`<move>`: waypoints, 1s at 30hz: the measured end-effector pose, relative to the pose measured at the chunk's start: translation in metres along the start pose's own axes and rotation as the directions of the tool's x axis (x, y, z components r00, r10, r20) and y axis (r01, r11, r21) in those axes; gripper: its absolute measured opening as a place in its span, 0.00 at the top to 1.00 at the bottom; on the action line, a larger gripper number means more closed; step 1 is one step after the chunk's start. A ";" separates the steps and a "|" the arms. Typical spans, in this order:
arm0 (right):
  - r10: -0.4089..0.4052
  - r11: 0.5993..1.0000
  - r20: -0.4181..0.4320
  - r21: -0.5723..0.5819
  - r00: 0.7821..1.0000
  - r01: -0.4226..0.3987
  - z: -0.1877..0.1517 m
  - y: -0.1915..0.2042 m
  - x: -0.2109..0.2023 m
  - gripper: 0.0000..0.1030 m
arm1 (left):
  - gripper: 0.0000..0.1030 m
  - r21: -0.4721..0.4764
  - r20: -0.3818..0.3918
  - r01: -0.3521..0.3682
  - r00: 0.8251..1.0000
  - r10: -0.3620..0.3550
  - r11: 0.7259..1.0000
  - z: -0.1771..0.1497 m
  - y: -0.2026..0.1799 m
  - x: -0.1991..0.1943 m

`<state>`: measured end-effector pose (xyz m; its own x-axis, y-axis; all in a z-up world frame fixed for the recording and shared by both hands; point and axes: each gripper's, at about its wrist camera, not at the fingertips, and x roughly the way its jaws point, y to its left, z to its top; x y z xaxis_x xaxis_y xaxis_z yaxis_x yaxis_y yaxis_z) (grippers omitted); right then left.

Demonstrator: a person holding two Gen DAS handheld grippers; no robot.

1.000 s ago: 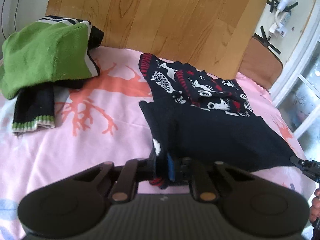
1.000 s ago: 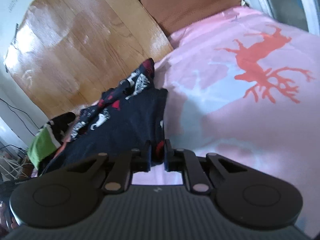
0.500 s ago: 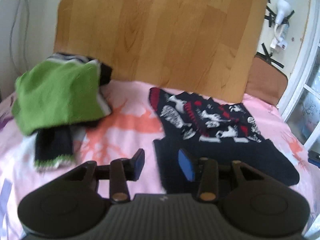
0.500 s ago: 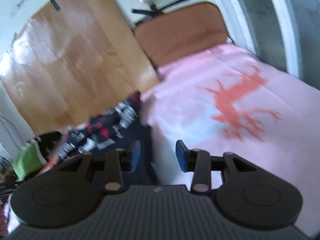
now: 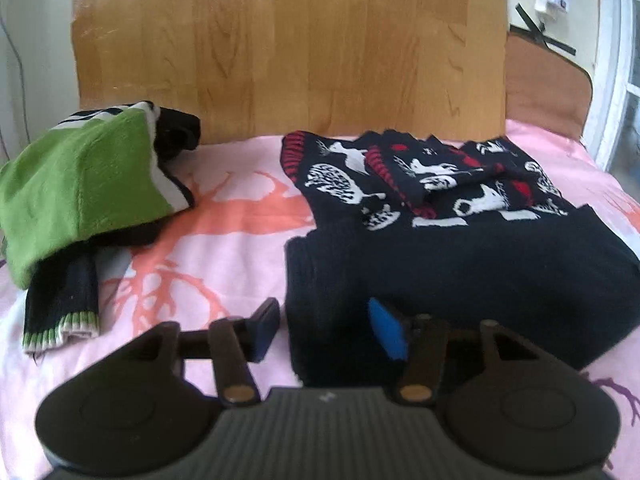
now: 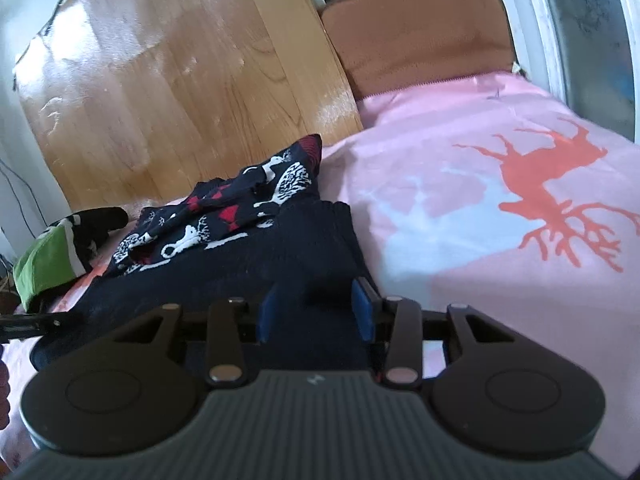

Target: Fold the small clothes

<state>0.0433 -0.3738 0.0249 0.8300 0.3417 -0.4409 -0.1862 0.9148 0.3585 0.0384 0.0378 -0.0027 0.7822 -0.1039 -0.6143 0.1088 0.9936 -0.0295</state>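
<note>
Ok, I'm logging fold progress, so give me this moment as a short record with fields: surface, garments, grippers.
surface: pink sheet with orange deer prints, wooden board behind
garment in work: dark sweater with white and red pattern, lying on the sheet, plain dark part folded toward the camera
other garment: green and black garment, heaped at the left
left gripper: jaws opening, astride the sweater's near left corner, pads not pressing
right gripper: open, dark knit between the jaws

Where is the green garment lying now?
In the left wrist view, the green garment lies left on the pink sheet, near the wooden board, apart from the black sweater.
</note>
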 end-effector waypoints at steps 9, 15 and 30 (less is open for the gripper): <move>-0.016 1.000 0.007 -0.015 1.000 0.016 0.000 0.006 0.002 0.54 | 0.39 -0.015 0.012 -0.038 0.999 0.038 0.999 -0.001 0.000 -0.001; -0.082 0.991 0.034 -0.104 0.996 0.085 -0.005 0.023 -0.001 0.53 | 0.38 -0.008 0.018 -0.052 0.998 0.052 0.999 -0.003 -0.002 -0.003; -0.152 0.972 0.041 -0.174 0.988 0.157 0.011 0.051 0.042 0.31 | 0.29 0.001 0.020 -0.089 0.996 0.089 0.996 -0.003 -0.003 -0.002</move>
<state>0.0744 -0.3158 0.0340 0.8694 0.1898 -0.4562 -0.1427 0.9804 0.1360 0.0348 0.0348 -0.0039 0.8012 -0.0155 -0.5982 0.0391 0.9989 0.0265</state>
